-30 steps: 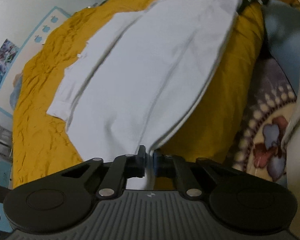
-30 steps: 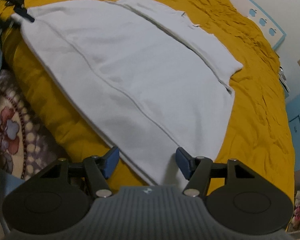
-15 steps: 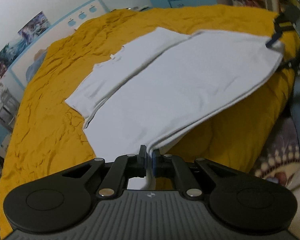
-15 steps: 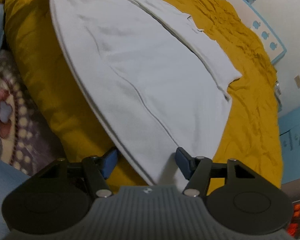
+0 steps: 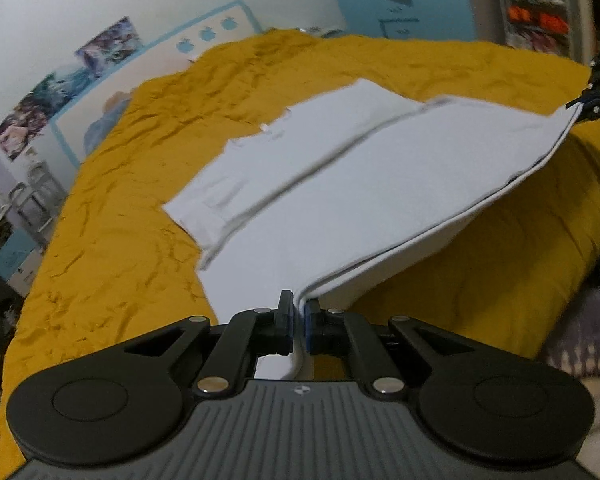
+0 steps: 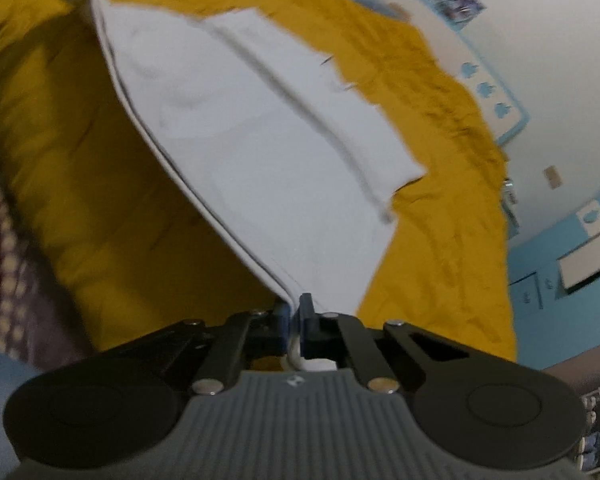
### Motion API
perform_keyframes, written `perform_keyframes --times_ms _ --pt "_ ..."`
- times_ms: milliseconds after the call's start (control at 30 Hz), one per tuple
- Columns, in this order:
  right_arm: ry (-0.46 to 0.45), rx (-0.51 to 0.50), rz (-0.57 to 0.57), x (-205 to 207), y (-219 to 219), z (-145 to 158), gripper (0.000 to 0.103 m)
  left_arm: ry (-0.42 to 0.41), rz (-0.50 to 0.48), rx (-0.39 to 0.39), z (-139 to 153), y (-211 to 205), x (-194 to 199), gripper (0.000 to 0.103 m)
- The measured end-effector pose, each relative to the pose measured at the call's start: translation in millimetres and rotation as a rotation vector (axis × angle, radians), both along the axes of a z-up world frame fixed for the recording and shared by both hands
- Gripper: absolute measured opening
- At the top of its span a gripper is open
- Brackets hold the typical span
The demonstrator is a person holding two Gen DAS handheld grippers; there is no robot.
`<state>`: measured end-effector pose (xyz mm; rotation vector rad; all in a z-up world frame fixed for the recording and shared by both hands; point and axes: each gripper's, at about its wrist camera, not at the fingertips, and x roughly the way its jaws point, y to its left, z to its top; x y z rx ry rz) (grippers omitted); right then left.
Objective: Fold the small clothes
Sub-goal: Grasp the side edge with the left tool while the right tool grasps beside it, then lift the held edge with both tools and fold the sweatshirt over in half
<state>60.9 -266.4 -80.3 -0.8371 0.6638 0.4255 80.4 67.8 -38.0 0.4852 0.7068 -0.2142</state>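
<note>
From the left wrist, the left tool (image 5: 299, 322) is clamped on one near corner of a white garment (image 5: 364, 184), the cloth pinched between its blue pads and a little of it hanging down behind them. The garment spreads away over a mustard-yellow bed cover (image 5: 132, 240); its far part lies flat on the cover, while the near edge is raised off the bed, with two layers showing along it. At the far right, the right tool (image 5: 580, 105) grips the other end of that raised edge (only its dark tip shows there). From the right wrist, the right tool (image 6: 295, 322) has just been closing and is now shut tight on its own corner of the white garment (image 6: 260, 140), fabric caught between the pads. The raised edge runs up and to the left from it, above the bed cover (image 6: 440, 184). This view is blurred.
</note>
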Motion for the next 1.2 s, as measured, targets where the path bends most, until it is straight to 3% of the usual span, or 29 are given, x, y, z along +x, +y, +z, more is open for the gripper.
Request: perform_keyframes --times_ms 200,567,967,1200 --pt "-0.143 0.031 -0.035 21.8 8.3 35.6 0.0 -0.093 0.062 -0.017 17.6 2.4 18.0 0.005" --pt "-0.269 0.022 -0.056 92.8 28.7 67.0 0.0 -0.219 0.171 -0.06 42.5 14.5 84.4 0.005" --pt "-0.384 0.044 -0.097 207.7 59.5 99.5 0.0 -0.352 0.285 -0.048 57.5 22.6 174.5 0.005" --pt "-0.413 0.065 -0.125 292.6 80.9 97.7 0.0 -0.351 0.301 -0.035 50.4 29.3 226.0 0.005"
